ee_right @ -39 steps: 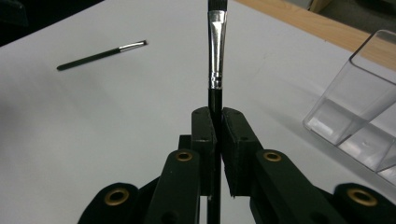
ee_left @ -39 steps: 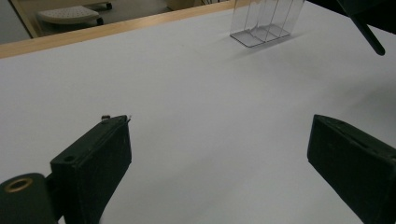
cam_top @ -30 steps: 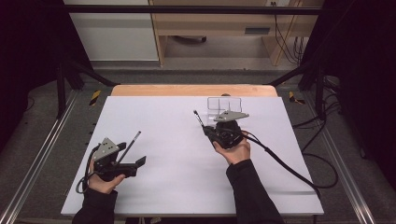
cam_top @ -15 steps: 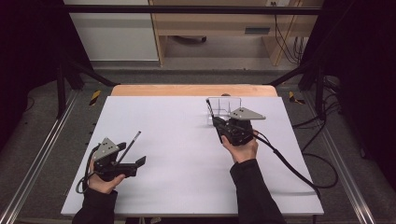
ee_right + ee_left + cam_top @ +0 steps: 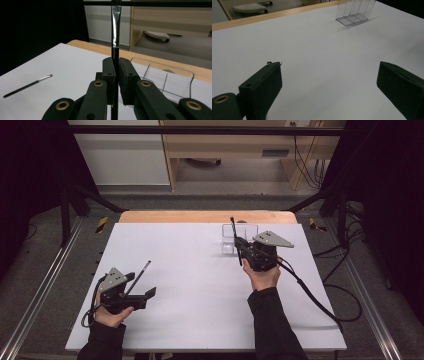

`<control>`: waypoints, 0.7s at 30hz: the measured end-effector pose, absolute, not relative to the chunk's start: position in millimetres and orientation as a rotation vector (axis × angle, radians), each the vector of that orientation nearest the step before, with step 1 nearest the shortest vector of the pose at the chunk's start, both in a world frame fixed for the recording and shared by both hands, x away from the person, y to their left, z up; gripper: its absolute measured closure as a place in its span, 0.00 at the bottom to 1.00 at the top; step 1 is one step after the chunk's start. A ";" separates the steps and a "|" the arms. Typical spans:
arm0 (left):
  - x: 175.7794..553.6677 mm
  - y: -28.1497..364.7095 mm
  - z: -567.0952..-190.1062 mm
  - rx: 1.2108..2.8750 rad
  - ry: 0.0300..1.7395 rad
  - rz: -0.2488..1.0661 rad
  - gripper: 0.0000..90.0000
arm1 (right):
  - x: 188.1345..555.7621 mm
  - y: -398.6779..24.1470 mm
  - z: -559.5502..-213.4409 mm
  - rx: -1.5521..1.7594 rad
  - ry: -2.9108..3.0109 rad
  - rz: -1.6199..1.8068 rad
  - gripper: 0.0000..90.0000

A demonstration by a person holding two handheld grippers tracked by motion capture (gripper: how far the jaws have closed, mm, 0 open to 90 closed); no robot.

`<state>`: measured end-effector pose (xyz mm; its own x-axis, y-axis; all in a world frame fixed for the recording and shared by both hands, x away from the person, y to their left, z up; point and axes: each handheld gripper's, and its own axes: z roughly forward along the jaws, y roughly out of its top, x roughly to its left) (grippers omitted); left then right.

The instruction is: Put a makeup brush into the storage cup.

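- The right gripper (image 5: 239,251), clenched on a brush (image 5: 115,30), has carried it right and farther, just beside the clear holder (image 5: 240,231); insertion looks imminent.
- The left gripper (image 5: 145,290) rests released near-left beside a second brush (image 5: 139,276).

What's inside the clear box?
The clear box has thin dividers and looks empty where it shows. The right gripper, shut on a brush, covers its near side, so that part can't be seen.
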<state>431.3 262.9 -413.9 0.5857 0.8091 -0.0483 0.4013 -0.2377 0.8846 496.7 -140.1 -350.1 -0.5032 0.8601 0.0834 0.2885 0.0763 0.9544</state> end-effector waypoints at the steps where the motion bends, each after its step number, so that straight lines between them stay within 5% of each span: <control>1: 431.3 262.9 -413.9 1.854 0.980 0.531 0.06 | 497.1 -140.3 -349.9 1.137 1.833 1.441 0.94; 21: 431.7 263.0 -414.5 1.856 0.981 0.529 0.06 | 519.9 -150.5 -345.9 1.211 1.662 1.443 0.94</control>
<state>431.7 263.0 -414.5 0.5864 0.8086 -0.0484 0.4034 -0.2397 0.8831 519.9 -150.5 -345.9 -0.3878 0.9150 0.1112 0.2387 -0.0169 0.9710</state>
